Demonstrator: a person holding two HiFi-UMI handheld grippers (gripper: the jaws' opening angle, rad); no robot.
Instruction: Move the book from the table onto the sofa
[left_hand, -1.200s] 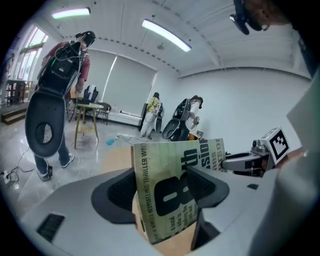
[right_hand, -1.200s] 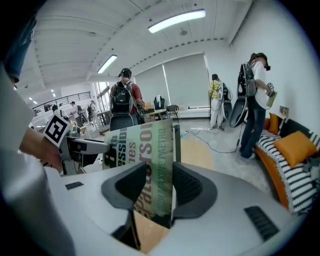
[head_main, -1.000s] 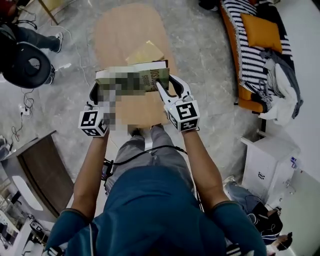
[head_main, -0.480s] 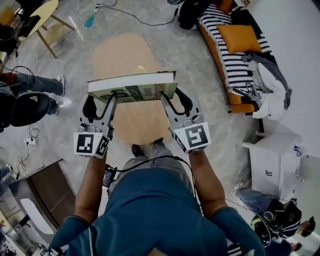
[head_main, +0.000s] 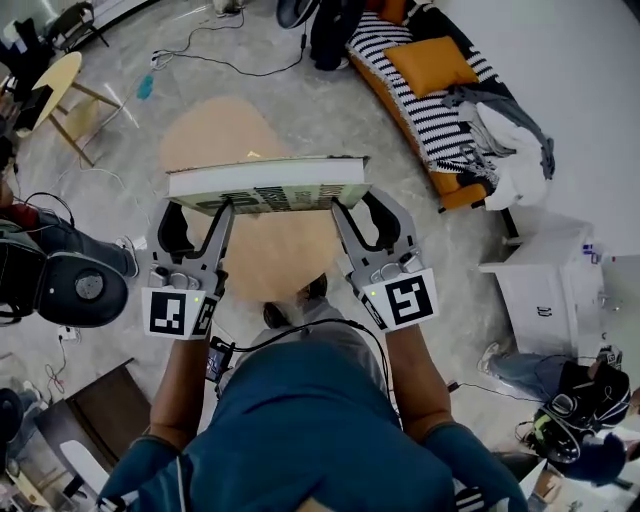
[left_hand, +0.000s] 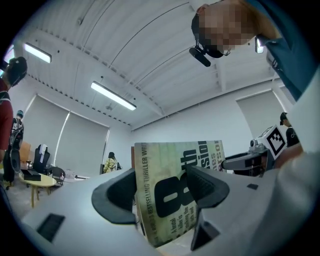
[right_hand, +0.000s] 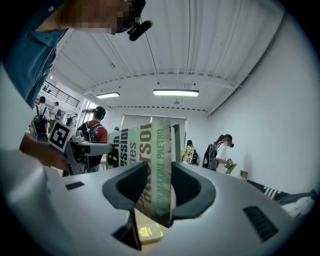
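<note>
The green-and-cream book (head_main: 268, 185) hangs flat in the air over the oval wooden table (head_main: 205, 135), one end in each gripper. My left gripper (head_main: 222, 207) is shut on its left end and my right gripper (head_main: 343, 207) on its right end. In the left gripper view the book (left_hand: 190, 170) stands on edge between the pads of the left gripper (left_hand: 162, 192). In the right gripper view the book (right_hand: 150, 150) is clamped the same way by the right gripper (right_hand: 159, 187). The striped sofa (head_main: 415, 100) with an orange cushion (head_main: 432, 62) lies at the upper right.
A heap of clothes (head_main: 505, 150) covers the sofa's near end. A white cabinet (head_main: 545, 290) stands at the right, a black round seat (head_main: 70, 290) at the left, a small round side table (head_main: 55, 80) at the upper left. Cables run over the floor. People stand around.
Both grippers have risen with the book, which was low over the table and is now high above it. The sofa has come further into view.
</note>
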